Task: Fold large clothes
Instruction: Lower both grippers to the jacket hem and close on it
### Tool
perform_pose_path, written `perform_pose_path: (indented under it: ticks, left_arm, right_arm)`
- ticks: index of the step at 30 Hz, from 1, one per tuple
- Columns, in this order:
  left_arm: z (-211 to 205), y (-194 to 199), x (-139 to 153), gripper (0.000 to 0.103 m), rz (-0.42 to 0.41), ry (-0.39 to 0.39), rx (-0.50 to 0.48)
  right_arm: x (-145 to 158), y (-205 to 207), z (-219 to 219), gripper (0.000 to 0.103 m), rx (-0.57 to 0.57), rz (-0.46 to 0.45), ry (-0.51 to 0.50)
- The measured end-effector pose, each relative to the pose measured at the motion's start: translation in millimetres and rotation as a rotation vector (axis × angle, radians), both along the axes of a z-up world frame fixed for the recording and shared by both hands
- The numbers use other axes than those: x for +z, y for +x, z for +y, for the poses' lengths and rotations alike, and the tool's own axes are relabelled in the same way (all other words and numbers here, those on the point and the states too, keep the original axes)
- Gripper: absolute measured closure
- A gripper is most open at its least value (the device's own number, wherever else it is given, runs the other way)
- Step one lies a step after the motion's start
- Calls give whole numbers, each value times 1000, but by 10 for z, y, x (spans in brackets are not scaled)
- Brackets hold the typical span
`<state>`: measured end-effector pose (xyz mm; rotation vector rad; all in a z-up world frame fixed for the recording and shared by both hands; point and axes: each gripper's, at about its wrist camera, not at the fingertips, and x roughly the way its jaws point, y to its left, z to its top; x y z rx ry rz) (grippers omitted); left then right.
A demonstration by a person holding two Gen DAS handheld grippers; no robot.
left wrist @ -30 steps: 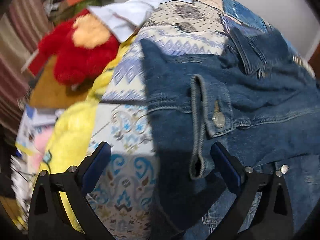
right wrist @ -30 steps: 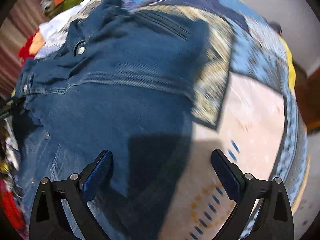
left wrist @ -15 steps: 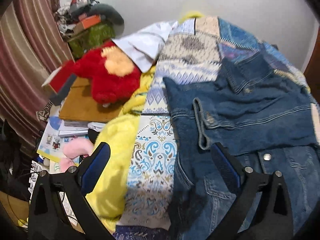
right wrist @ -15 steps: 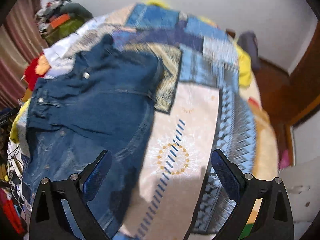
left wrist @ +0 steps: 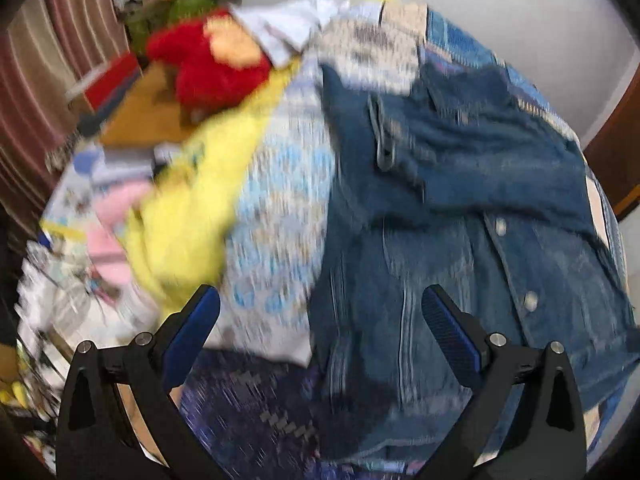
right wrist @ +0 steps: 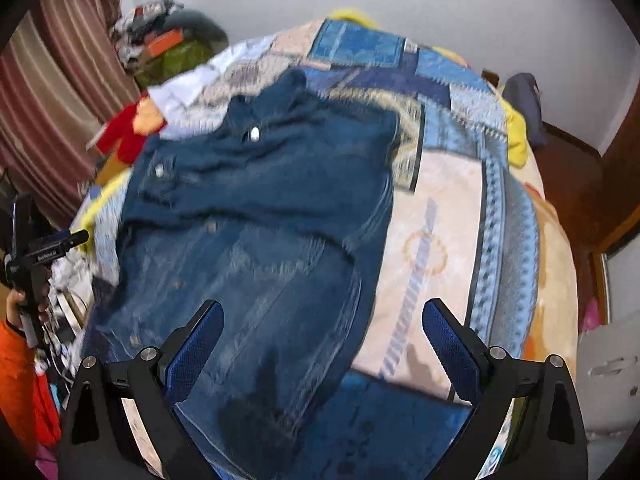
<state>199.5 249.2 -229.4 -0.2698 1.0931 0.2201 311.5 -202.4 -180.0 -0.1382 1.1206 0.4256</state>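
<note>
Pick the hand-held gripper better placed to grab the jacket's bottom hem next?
Left, probably. The left hand-held gripper hangs open over the denim jacket side edge near the hem. The right hand-held gripper is open too, straddling the other edge, seemingly farther back.

Jacket lies on the bedspread, filling the 9 to 12 o'clock part of the right wrist view. Plush toy sits off the bed at 10 o'clock of the jacket; the bare bedspread extends toward 3 o'clock
</note>
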Motion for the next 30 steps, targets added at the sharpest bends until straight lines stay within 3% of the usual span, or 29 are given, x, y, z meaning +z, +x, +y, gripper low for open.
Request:
perform_pose_path:
  ticks: [8,11,15,18,21,25,30]
  left_arm:
    - [-54,-341,-662,1,142,-101,6]
    - [-118,-400,-799,1,162,-165,3]
    - [-265,-364,-867,1,180,-152,-41]
    - [-393,-284,-860,6,196,-106,-68]
    - [-477,-183,-703,7,193,-10,-97]
    - [-494,12,-251,7,106,84,-112]
    - [-375,456,205,5,-6,76,-106]
  right_arm:
    - [-409,-232,54,5,26,89,-4]
    - [-522,-290,68,15,35,128,27]
    - [-512,-315,91,17,51,103,27]
    - [-494,-290,107,29,60,99,28]
    - [-423,-211,93,29,48,72,9]
    - [-189,43,6,27,-3,-5,-7]
    - [58,516,-38,14,-43,-33,77]
